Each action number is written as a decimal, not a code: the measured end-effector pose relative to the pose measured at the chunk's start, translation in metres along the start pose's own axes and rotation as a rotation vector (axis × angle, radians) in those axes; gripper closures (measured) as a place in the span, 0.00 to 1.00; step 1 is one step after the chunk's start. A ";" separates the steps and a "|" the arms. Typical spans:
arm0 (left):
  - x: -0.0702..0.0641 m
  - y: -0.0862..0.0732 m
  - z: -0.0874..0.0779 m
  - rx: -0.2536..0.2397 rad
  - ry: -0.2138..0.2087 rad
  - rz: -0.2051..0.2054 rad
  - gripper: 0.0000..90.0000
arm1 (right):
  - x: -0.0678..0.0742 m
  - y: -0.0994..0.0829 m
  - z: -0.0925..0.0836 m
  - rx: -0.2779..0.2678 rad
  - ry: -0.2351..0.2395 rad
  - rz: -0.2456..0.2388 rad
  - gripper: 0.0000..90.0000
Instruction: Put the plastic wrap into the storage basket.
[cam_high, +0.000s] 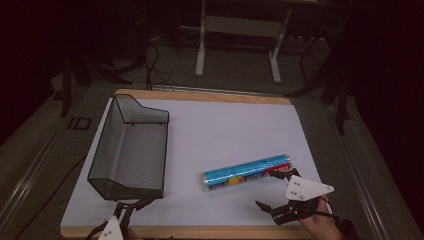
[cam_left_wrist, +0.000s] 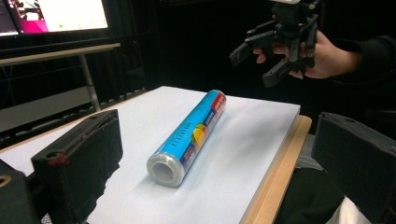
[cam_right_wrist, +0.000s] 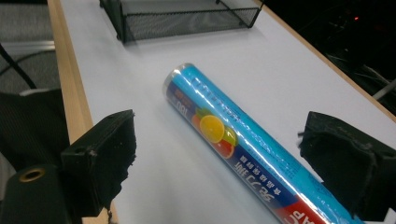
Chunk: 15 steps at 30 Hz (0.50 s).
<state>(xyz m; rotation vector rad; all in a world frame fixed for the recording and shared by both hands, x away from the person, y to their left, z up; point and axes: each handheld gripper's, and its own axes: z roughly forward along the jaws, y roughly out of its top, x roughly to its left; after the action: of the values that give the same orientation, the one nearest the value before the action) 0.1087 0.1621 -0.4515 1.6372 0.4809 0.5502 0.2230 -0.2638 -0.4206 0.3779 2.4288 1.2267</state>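
Two grippers low in the high view: left gripper (cam_high: 131, 205) at the bottom edge, left of centre, jaws spread wide and holding nothing, tips just short of the near end of the mesh tray; right gripper (cam_high: 274, 190) at lower right, gripped by a hand (cam_high: 320, 220), jaws likewise spread wide, empty, one tip close beside the right end of the roll, the other nearer the table's front edge. Seen from the left gripper view, wide-set black jaws at the lower corners, roll (cam_left_wrist: 190, 136) lying between them farther off, its open end facing the camera, white table (cam_left_wrist: 261, 121) beneath. In the upper right of that view, raised above the table's edge, the right gripper (cam_left_wrist: 259, 60) in its hand (cam_left_wrist: 327, 56). From the right gripper view, jaws far apart at lower left and lower right, blue roll (cam_right_wrist: 243, 144) running diagonally from centre to lower right, fruit picture and printed lettering on its wrap. Farther up the high view, roll (cam_high: 247, 172) lying flat right of centre on the white table (cam_high: 225, 125), slanting up to the right. Black mesh tray (cam_high: 131, 150) at left, well apart from the roll, long side running away from the near edge; same tray (cam_right_wrist: 187, 18) along the top of the right gripper view. Beyond the table, at top centre, pale metal legs of a stand (cam_high: 239, 45) on a dark floor.
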 end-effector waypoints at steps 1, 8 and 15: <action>0.000 0.000 0.000 0.000 0.000 0.000 0.03 | -0.001 0.001 0.002 0.008 0.002 -0.007 0.11; 0.001 0.000 0.000 -0.001 -0.015 -0.011 0.03 | -0.007 0.008 0.015 0.090 -0.006 -0.051 0.10; 0.001 0.000 0.000 -0.001 -0.020 -0.013 0.03 | -0.008 0.010 0.030 0.207 0.027 -0.120 0.10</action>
<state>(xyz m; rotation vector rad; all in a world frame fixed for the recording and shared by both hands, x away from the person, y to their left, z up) 0.1091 0.1629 -0.4516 1.6356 0.4761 0.5236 0.2442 -0.2400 -0.4264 0.2696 2.5688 0.9395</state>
